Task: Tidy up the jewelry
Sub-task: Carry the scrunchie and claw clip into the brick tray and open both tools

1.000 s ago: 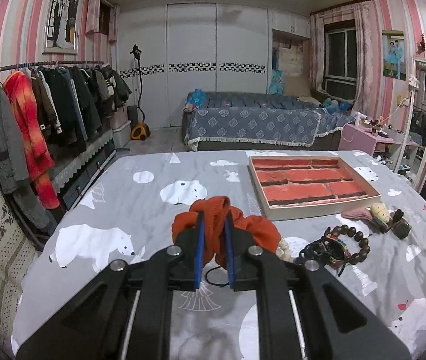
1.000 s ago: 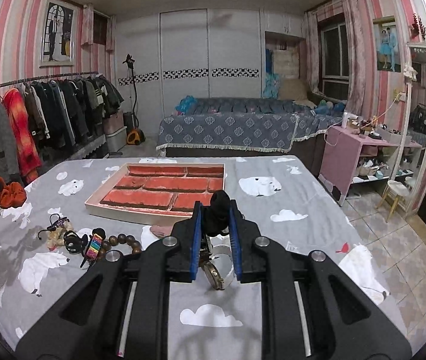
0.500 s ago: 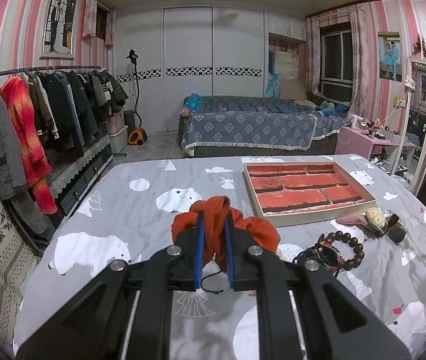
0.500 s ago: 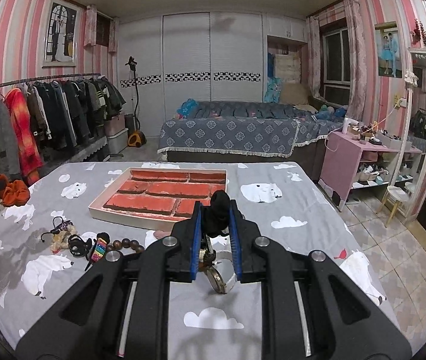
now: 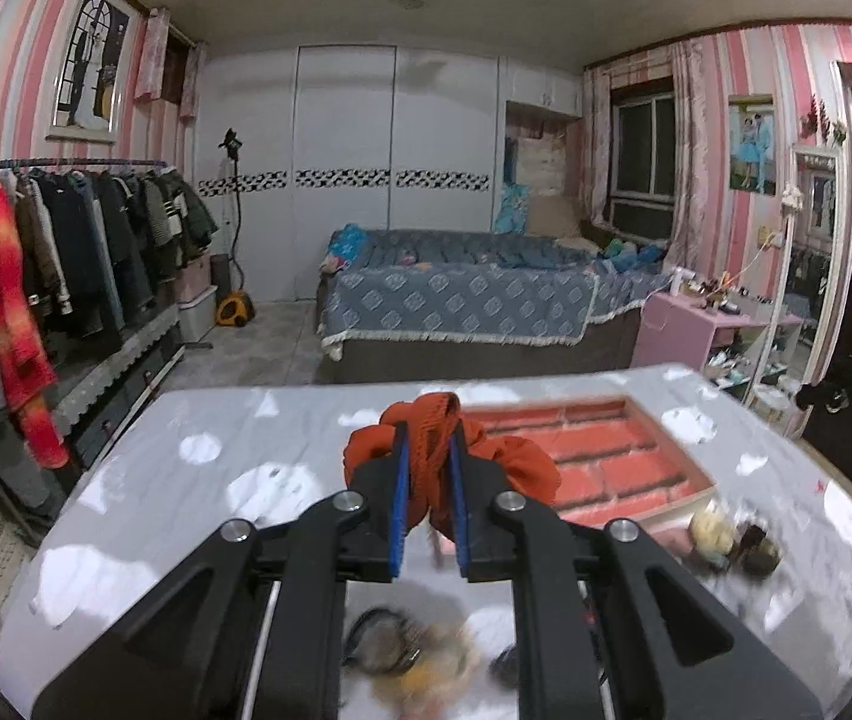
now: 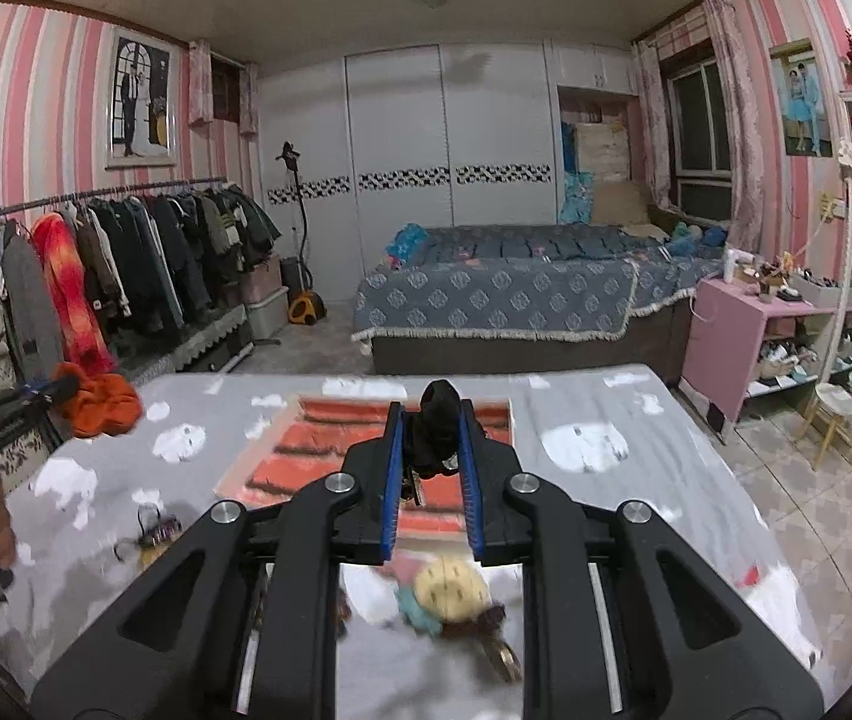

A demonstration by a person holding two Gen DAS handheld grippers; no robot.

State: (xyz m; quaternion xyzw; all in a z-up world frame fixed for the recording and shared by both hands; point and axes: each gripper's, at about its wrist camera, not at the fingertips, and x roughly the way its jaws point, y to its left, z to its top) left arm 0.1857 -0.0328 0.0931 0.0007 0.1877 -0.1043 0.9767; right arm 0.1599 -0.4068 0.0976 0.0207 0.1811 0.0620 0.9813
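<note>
**A:** What could go wrong from here?

**B:** Both grips are on soft fabric. The left gripper (image 5: 429, 474) is clamped on an orange scrunchie (image 5: 474, 456), and most of that hangs loose to the right of the pads. The right gripper (image 6: 431, 450) is closed on a black scrunchie (image 6: 435, 426) with only a small bunch between the pads. I'd judge either could slip out or snag on something below if it is swung quickly.

**A:** Where would they go?

**B:** Probably the tray (image 6: 282, 462) with the red brick-pattern lining, lying on the grey bedspread (image 6: 606, 480) just beyond both grippers. Its compartments look empty, though blur hides detail.

**A:** Anything in the way?

**B:** Yes. A plush charm (image 6: 447, 591) lies on the near side, under the right gripper, and a small dark trinket (image 6: 153, 531) sits to the left. In the left view more blurred pieces (image 5: 408, 648) sit beneath the fingers, and a yellowish charm (image 5: 711, 531) rests at the tray's near right corner. A low pass could drag these.
</note>
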